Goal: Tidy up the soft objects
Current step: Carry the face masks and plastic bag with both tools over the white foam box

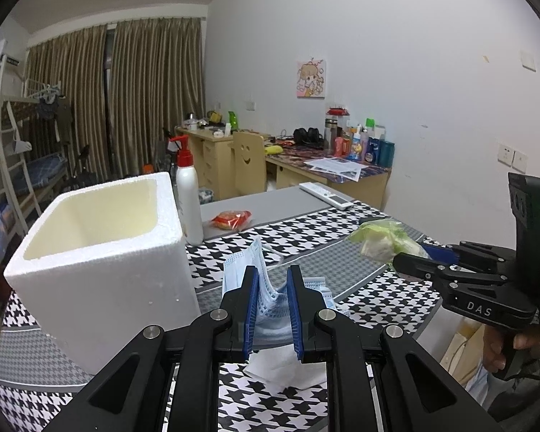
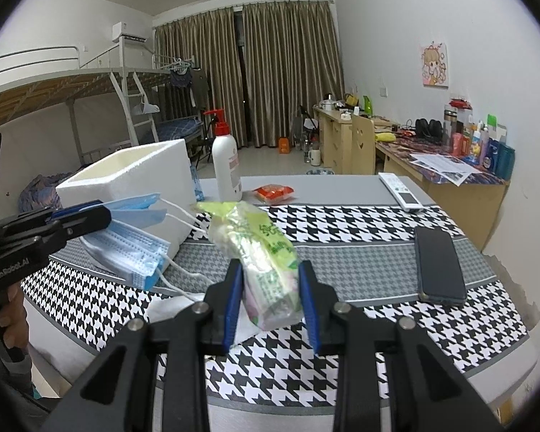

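The left claw (image 1: 273,288) grips a bunch of blue masks (image 1: 270,298), held above the checkered surface (image 1: 360,230) just right of the white foam box (image 1: 100,252). The right claw (image 2: 271,288) is closed on a green tissue pack (image 2: 262,252), lifted off the surface. A white bottle (image 2: 226,158) stands behind the box, a red packet (image 2: 273,192) lies beside it, and a phone (image 2: 439,262) and a remote (image 2: 401,190) lie to the right.

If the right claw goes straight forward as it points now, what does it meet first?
Probably the houndstooth tablecloth just beyond the tissue pack it holds; the right claw points slightly downward. Depth is uncertain.
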`<state>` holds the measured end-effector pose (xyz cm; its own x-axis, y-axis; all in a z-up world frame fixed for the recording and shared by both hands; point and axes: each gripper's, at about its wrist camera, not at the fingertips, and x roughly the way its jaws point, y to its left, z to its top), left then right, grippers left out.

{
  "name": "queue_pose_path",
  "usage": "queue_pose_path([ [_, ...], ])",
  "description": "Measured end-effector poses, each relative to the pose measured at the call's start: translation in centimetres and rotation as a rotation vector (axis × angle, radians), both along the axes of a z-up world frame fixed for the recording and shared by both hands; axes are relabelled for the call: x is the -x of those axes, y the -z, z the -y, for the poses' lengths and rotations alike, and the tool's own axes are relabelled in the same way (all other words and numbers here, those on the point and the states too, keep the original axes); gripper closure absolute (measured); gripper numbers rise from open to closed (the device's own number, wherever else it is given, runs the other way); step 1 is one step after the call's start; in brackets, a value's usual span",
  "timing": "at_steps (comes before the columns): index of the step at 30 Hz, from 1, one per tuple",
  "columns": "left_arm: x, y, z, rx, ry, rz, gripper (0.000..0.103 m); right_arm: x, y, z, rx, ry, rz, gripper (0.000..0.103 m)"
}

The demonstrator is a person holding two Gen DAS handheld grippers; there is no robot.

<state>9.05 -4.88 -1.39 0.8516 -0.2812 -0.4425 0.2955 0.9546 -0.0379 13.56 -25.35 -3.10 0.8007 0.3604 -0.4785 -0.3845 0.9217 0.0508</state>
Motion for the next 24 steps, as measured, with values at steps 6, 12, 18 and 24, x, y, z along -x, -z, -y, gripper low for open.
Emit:
queue_pose_path([
  [6, -0.4, -0.6, 0.0, -0.003, -0.002, 0.014, 0.085, -0.2, -0.5, 0.0, -0.007, -0.002, 0.012, 0.068],
  [12, -0.5, -1.5, -0.2, -0.004, -0.005, 0.035, 0.085, -0.3, -1.0, -0.1, -0.013, -0.004, 0.027, 0.068],
  [18, -0.7, -2.0, -0.2, -0.007, -0.016, 0.051, 0.085, -0.4, -1.3, -0.4, -0.017, -0.014, 0.035, 0.068],
  [24, -0.8, -2.1, 0.1, -0.008, -0.019, 0.060, 0.085, -0.5, -1.8, -0.6, -0.017, -0.020, 0.047, 0.068],
])
